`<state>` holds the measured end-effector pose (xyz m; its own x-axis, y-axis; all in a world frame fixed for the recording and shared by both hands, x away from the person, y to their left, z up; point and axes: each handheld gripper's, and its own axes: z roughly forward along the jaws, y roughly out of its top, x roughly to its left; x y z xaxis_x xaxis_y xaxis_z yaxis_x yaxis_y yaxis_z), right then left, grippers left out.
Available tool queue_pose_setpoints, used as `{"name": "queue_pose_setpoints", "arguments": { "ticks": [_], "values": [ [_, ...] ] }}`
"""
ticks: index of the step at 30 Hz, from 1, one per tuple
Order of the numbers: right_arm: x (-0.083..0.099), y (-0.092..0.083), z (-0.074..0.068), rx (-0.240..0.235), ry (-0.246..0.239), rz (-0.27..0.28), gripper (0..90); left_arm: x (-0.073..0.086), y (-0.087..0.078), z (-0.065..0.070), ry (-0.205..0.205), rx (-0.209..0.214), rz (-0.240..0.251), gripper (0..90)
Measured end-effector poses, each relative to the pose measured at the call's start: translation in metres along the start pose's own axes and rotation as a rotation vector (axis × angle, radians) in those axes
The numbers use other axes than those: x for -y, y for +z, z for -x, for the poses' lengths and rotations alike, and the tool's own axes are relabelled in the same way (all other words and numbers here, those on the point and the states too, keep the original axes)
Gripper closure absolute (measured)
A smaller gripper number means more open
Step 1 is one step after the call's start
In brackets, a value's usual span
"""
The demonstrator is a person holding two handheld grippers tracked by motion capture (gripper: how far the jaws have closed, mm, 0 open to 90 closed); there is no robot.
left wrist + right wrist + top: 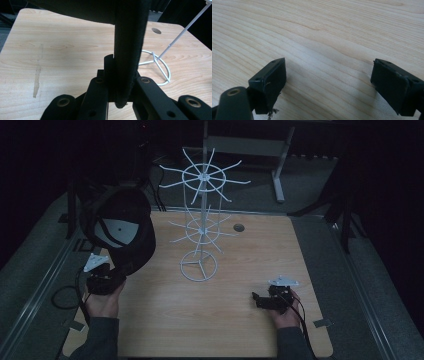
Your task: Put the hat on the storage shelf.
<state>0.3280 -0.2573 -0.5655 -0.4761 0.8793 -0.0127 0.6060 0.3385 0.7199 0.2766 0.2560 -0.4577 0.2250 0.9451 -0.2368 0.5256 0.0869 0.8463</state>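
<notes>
Two grippers are in our hands at the wooden counter (225,320). Our left gripper (116,276), at the lower left of the high view, has its jaws clamped on the brim of a black cap (122,227); in the left gripper view the dark brim edge (128,50) stands upright, pinched between them. The cap hangs in the air at the left of the frame, crown up and away from us, its pale inner lining showing. Our right gripper (256,299) rests low at the lower right, jaws spread wide with nothing between them, bare wood beneath in the right gripper view.

The white wire rack (201,227) stands at the centre of the counter, with two tiers of spokes and a ring base, well apart from the cap. We judge the step in hand to be carrying the cap to a spoke.

To do it well, we should keep the pinch firm on the brim, lift the cap above the chosen spoke tip, and approach along the spoke's line so the crown or back strap slips over it. The rack looks light, so a sideways nudge could tip it; our free right gripper could steady its ring base (160,68).
</notes>
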Motion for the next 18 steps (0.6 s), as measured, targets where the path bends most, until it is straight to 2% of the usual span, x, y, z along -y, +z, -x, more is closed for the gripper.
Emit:
{"name": "queue_pose_setpoints", "arguments": {
  "ticks": [18],
  "values": [
    [0.000, 0.000, 0.000, 0.002, 0.000, 0.002, 12.7, -0.012, -0.005, 0.008, 0.035, -0.025, 0.011, 86.0]
  ]
}}
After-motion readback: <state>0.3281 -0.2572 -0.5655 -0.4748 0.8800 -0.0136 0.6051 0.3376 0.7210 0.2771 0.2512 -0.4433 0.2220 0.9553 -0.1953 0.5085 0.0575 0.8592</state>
